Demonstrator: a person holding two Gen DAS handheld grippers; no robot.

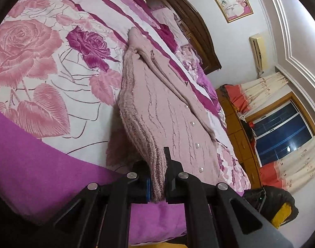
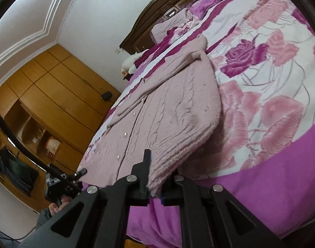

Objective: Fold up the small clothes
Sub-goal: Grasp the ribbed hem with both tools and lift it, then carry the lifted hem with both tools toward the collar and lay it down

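A pale pink cable-knit cardigan (image 1: pixel 167 111) with pearl buttons lies on the rose-print bedspread (image 1: pixel 33 62). My left gripper (image 1: pixel 157 177) is shut on the ribbed hem at one bottom corner and lifts it off the bed. My right gripper (image 2: pixel 155 177) is shut on the ribbed hem at the other bottom corner of the cardigan (image 2: pixel 167 107), also raised. A sleeve lies folded across the cardigan's front. The left gripper also shows at the left of the right wrist view (image 2: pixel 81 172).
The bedspread (image 2: pixel 271 82) has a purple border at the near edge. A dark wooden headboard (image 2: pixel 157 12) and pillows stand at the far end. A wooden wardrobe (image 2: pixel 54 95) is at one side, a window with curtains (image 1: pixel 281 128) at the other.
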